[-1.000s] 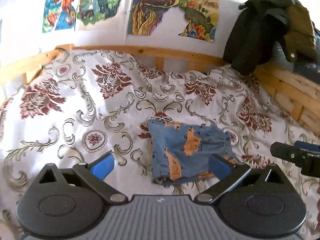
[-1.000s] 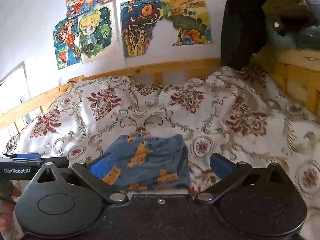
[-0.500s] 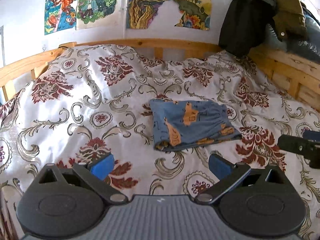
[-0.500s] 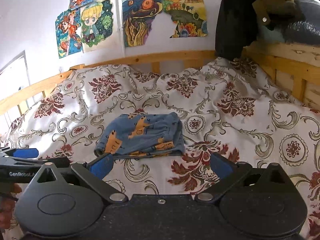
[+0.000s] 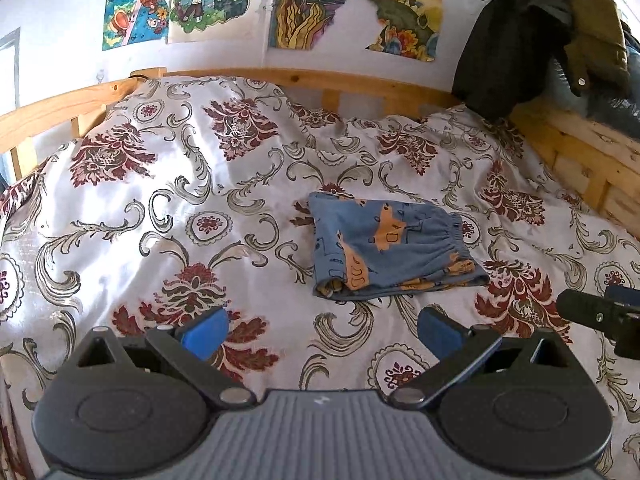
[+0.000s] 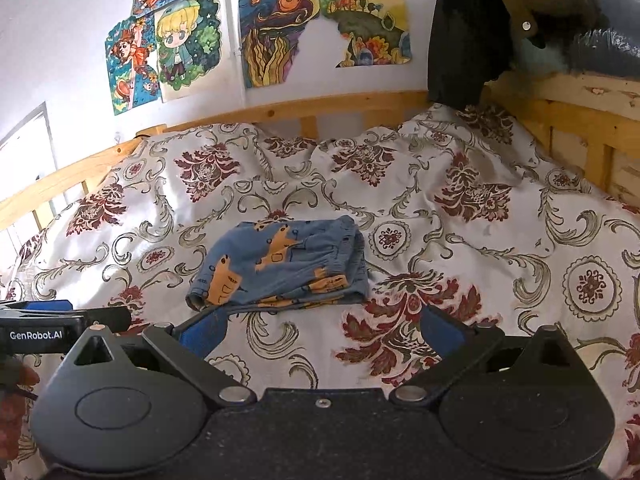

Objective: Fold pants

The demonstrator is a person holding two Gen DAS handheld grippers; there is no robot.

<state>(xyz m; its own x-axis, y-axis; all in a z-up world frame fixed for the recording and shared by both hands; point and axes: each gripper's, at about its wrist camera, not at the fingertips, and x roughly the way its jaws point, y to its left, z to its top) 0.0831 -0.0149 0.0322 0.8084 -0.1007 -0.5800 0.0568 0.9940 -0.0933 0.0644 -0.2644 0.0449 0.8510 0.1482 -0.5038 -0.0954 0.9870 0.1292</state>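
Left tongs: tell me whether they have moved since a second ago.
Yes. The left tongs have pulled back from the pants; bedspread now shows between them.

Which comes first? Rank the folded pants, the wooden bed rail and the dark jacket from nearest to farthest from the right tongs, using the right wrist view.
1. Folded pants, just ahead, slightly left.
2. Wooden bed rail, behind the bedspread.
3. Dark jacket, hanging upper right.

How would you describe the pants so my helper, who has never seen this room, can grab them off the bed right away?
Look at the wooden-framed bed under the wall drawings, covered by a white bedspread with dark red flowers and grey scrolls. Near its middle lies a small folded bundle, the pants. They are the only blue cloth there, printed with orange shapes, unlike the dark jacket hanging on the corner post.
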